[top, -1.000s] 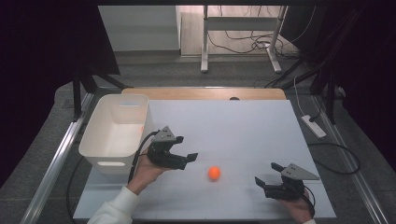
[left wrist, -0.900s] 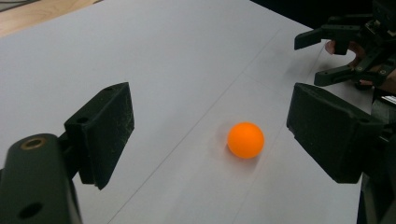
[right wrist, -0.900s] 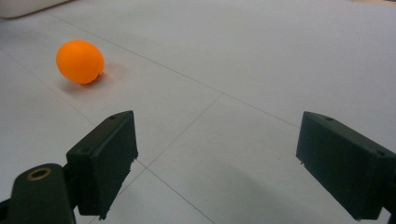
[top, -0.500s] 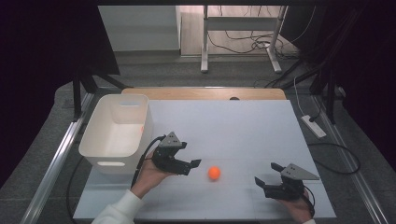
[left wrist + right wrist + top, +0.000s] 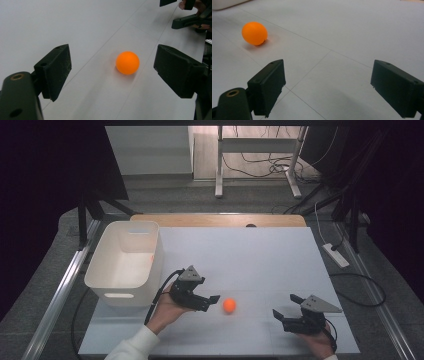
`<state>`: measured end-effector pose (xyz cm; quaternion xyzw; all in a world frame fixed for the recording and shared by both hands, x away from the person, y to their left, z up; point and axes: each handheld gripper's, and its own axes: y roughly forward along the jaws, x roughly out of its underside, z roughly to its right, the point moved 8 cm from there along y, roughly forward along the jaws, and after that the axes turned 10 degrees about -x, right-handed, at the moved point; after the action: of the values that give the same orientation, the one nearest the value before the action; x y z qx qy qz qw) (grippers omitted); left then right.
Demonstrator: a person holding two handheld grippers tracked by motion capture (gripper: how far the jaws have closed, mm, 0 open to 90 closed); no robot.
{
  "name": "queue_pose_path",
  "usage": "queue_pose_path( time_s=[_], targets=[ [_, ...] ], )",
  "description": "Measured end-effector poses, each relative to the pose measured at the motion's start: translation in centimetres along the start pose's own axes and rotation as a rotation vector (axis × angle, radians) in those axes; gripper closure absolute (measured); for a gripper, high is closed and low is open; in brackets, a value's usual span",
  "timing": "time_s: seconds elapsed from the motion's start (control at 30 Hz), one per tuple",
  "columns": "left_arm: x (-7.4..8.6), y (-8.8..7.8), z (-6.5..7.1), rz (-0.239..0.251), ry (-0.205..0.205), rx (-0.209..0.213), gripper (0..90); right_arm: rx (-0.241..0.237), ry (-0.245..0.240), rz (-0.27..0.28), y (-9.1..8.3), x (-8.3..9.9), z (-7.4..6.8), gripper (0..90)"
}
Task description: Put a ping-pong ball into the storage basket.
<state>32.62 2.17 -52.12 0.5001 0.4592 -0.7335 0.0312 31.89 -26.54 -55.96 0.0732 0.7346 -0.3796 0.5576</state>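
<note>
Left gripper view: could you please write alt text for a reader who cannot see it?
An orange ball rests on the white table, ahead of the open left tongs, between the lines of the two black jaws and untouched by them. The right tongs show at the top right.

A small, plain orange round ball (image 5: 229, 305) lies near the front edge of the pale grey-white surface (image 5: 260, 255), which is crossed by thin grey lines. A plain white plastic bin (image 5: 125, 262) stands at the left edge. Both hand-held tools, left (image 5: 212, 299) and right (image 5: 277, 314), are black with grey top plates. A light wooden strip (image 5: 215, 220) borders the far edge.
</note>
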Motion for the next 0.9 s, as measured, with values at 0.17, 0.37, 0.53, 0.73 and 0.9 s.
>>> queue_pose_path(
  time_s=[0.17,0.37,0.53,0.73,0.9],
  targets=[
    [0.2,1.0,0.4,-0.018,0.005,-0.011,14.8,-0.002,-0.001,0.0,0.0,0.0,0.0,12.0],
    [0.4,1.8,0.8,-0.033,0.006,-0.004,13.9,-0.003,-0.002,0.0,0.0,0.0,0.0,12.0],
    [0.4,2.4,1.2,-0.04,0.017,0.003,13.9,-0.004,-0.002,0.0,0.1,0.0,-0.1,12.0],
    [0.3,3.0,1.9,-0.061,0.04,0.005,13.3,-0.006,-0.003,0.001,0.1,0.0,-0.1,12.0],
    [0.4,3.5,2.3,-0.079,0.043,0.016,12.9,-0.008,-0.005,-0.002,0.1,0.0,-0.1,12.0]
  ],
)
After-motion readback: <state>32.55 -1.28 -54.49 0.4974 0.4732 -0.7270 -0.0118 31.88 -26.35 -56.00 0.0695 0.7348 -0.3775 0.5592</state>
